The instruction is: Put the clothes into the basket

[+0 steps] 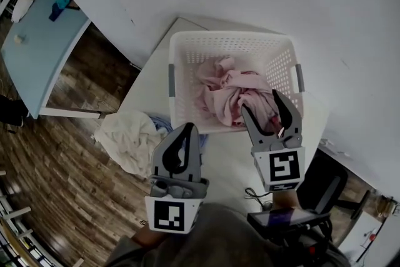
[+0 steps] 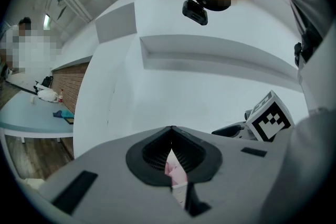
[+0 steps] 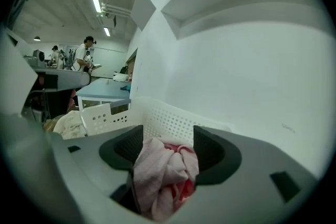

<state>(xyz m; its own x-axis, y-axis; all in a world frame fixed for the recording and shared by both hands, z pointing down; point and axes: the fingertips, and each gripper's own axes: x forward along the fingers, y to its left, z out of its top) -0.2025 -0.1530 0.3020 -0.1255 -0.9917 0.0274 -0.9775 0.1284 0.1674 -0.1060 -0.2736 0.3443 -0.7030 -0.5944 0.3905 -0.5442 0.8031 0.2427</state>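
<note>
Looking down through the head view, I see the pink clothes (image 1: 234, 97) lying crumpled inside the white basket (image 1: 231, 44), toward its right half. The heap is bunched up, with no long axis I can read, while the basket's long side runs left to right across the desk (image 1: 150, 87). My right gripper (image 1: 260, 103) hangs over the basket's near right corner with its jaws released: they stand apart, the pink fabric between and below them but not pinched. My left gripper (image 1: 186, 129) sits outside the basket's near left corner, jaws clenched together on nothing, with only a thin slit between them. A cream cloth (image 1: 128, 137) lies at the desk's left edge and drapes over it. A bit of blue fabric (image 1: 164, 125) shows just beside it, near the basket's left wall. The basket's near left corner stands between that cloth and the pink heap.
</note>
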